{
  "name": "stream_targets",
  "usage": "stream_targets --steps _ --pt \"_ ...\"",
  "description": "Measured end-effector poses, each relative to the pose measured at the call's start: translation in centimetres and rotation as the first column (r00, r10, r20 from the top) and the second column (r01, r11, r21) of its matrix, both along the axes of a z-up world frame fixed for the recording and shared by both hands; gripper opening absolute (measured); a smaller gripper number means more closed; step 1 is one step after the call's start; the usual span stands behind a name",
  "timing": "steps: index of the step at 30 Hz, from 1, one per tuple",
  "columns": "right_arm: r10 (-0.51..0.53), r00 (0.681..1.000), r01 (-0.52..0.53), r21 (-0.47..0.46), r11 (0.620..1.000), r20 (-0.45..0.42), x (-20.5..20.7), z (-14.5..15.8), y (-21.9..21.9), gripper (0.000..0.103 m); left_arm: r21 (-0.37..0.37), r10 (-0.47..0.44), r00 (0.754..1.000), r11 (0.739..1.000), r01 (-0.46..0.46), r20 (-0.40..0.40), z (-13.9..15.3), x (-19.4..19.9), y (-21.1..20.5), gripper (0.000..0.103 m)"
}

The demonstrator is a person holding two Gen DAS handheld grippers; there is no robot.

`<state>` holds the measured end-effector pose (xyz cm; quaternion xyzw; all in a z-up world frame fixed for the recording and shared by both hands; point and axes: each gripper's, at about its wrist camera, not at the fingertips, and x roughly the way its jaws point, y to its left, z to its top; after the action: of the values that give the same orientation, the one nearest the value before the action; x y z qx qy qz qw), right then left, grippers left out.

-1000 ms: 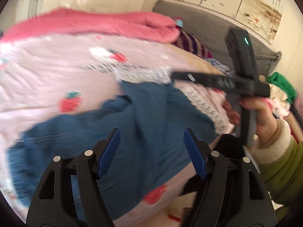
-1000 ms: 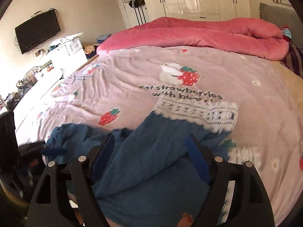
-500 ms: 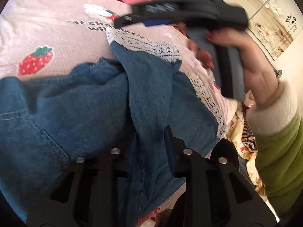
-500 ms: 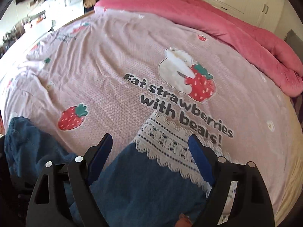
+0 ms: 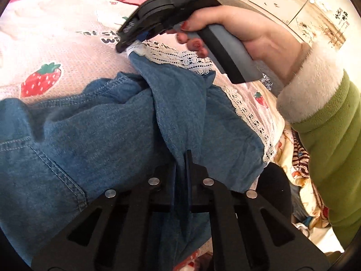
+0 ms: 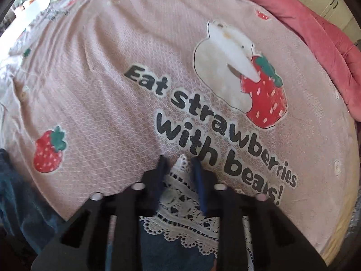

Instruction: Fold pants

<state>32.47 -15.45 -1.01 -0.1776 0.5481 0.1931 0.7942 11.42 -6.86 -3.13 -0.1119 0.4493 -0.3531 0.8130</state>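
- Both of our grippers, gaping above the cloth a second ago, have since come down and closed: the left gripper (image 5: 183, 171) now pinches a ridge of denim, and the right gripper (image 6: 180, 169) has clamped the lace hem (image 6: 180, 194) of one leg.
- We see the pants (image 5: 101, 131) lying rumpled on the pink bedspread (image 6: 112, 79), the lace-trimmed leg ends toward the printed bear, the rest bunched toward our left.
- We judge this the grasp-and-straighten step; no fold is made yet.
- Next, we reckon, both grips should lift and draw apart to pull the leg taut before laying it over.
- Open bedspread stretches ahead of the right gripper, with the red quilt (image 6: 315, 27) well apart at the far side.
- On the right, the other lace edge (image 5: 248, 117) lies near the bed's edge, so room there is scant.
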Motion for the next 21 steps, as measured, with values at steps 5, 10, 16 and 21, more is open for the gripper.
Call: stream_targets --steps 5,10,16,21 --pt "-0.073 0.992 0.053 0.182 0.982 0.105 -4.1 5.0 -4.6 0.007 -0.011 0.013 0.999 1.0 -0.013 0.03 0.9 -0.3 0.7 0.0" --pt "-0.205 0.957 0.122 0.357 0.926 0.205 -10.8 10.6 -11.8 0.007 -0.004 0.018 0.997 1.0 -0.017 0.08 2.1 -0.9 1.1 0.0" --pt "-0.35 0.915 0.217 0.49 0.844 0.198 -19.4 11.1 -20.4 0.007 0.05 -0.061 0.986 0.997 0.054 0.154 2.8 -2.5 -0.3 0.0" --pt "-0.404 0.911 0.315 0.484 0.817 0.089 -24.0 5.3 -23.6 0.007 0.142 -0.135 0.969 0.984 0.107 0.205 2.5 -3.9 -2.4 0.0"
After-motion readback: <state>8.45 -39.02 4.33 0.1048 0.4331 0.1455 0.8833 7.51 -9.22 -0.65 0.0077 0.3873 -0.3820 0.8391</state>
